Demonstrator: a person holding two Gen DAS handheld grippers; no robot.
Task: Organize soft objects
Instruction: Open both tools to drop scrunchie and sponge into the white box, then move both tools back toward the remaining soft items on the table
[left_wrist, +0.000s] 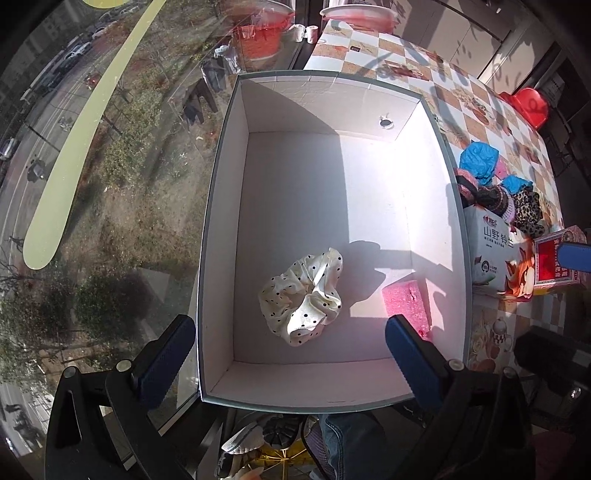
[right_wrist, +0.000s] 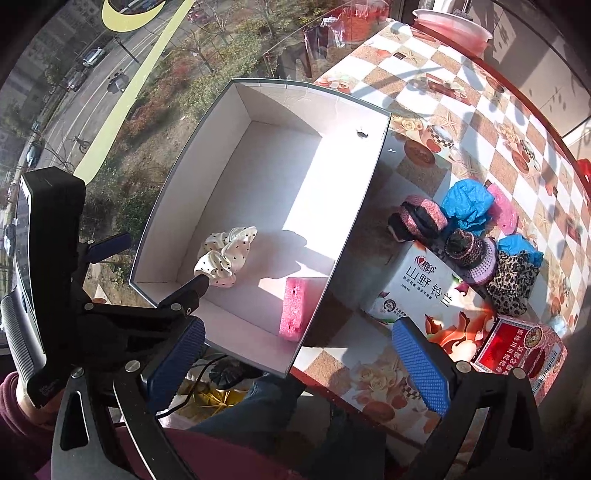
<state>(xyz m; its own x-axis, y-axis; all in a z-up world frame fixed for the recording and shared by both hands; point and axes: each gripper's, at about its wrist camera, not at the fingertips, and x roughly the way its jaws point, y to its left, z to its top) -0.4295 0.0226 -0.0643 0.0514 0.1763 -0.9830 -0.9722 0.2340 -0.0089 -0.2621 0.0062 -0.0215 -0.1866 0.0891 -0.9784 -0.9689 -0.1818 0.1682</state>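
Your left gripper (left_wrist: 290, 354) hangs spread wide and empty over the near end of the white box (left_wrist: 458, 229), one finger outside its left wall and the other just above the pink sponge (left_wrist: 406, 304) in the near right corner. Your right gripper (right_wrist: 295, 363) is likewise spread and empty, held over the near table edge by the box's corner.

Just beyond your left fingers, the cream polka-dot scrunchie (left_wrist: 304, 297) lies on the box floor, apart from the sponge; the rest of the floor is bare.

Further right, on the checked tablecloth (right_wrist: 436, 92), the remaining soft things sit in a heap behind a tissue pack (right_wrist: 424, 291): a leopard-print scrunchie (right_wrist: 513, 282), knitted bands (right_wrist: 421, 216), blue crumpled pieces (right_wrist: 465, 203) and another pink sponge (right_wrist: 504, 212).

These should all be light and limp, and will squash rather than slip. I'd pinch a scrunchie across one bunched fold of its ring, closing fully, and expect it to dangle.
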